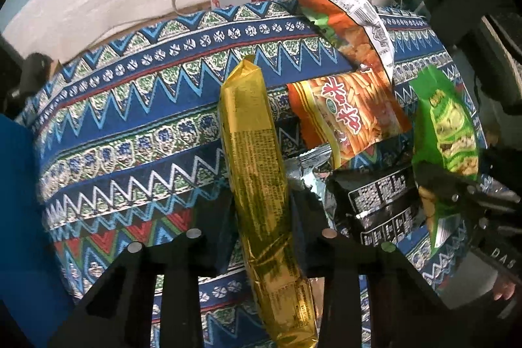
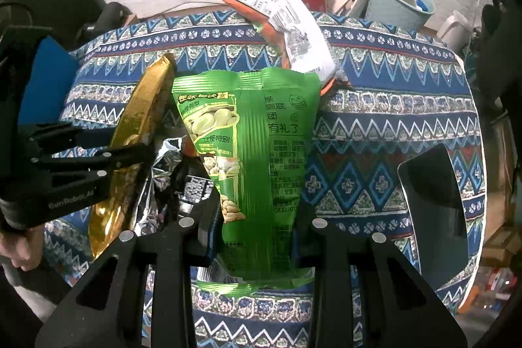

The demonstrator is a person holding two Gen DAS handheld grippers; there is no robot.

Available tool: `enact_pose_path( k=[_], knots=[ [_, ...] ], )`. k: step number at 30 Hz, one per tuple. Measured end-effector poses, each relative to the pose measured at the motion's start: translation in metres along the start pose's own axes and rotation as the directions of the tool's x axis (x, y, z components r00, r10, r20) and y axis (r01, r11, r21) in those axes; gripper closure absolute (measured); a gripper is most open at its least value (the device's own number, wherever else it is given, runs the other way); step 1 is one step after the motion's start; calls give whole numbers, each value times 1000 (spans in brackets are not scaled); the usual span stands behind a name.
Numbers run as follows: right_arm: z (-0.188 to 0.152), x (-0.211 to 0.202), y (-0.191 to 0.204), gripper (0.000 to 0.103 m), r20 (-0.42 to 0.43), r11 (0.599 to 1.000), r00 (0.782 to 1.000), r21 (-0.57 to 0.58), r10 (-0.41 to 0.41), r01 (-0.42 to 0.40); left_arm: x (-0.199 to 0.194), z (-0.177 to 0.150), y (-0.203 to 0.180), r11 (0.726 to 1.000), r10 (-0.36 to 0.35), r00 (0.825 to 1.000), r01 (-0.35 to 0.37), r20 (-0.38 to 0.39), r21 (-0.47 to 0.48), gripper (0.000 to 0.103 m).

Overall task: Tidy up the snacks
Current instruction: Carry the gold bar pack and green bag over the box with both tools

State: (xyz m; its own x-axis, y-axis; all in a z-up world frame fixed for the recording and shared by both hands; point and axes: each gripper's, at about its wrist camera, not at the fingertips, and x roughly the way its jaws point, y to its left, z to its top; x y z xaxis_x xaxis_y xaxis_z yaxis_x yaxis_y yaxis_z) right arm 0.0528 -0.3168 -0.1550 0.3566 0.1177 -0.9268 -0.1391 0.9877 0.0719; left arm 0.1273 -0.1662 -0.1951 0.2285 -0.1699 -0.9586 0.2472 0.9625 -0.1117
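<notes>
Across the patterned tablecloth (image 1: 137,106) covering the table, snack bags crowd the right half, while the left half lies bare up to a blue panel at its left edge. Largest is the orange-and-white chip bag (image 1: 352,15), propped near the far edge. Below it lies the orange snack bag (image 1: 349,116), overlapping a black packet (image 1: 381,204) and a crumpled silver wrapper (image 1: 303,165). The long gold packet (image 1: 261,185), glossy with fine print, runs lengthwise between the fingers of the left gripper (image 1: 262,234), which are closed against its sides and lift it clear of the cloth. The green bean bag (image 2: 251,152), ribbed along its back seam, stands upright, pinched at its lower part by the right gripper (image 2: 254,227). Toward the right edge a dark tray (image 2: 434,201) rests on the cloth.
</notes>
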Motion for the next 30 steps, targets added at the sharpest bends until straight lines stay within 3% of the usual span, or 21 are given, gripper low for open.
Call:
enact_pose_path(
  k=[13, 30],
  knots=[
    [9, -21, 21, 72, 51, 1000, 999, -18, -18, 19, -51, -36, 27, 999, 17, 999, -19, 47, 43, 77],
    [26, -56, 70, 72, 136, 997, 991, -70, -1, 10, -132, -63, 66, 998, 61, 985, -64, 163, 16, 77]
  ],
)
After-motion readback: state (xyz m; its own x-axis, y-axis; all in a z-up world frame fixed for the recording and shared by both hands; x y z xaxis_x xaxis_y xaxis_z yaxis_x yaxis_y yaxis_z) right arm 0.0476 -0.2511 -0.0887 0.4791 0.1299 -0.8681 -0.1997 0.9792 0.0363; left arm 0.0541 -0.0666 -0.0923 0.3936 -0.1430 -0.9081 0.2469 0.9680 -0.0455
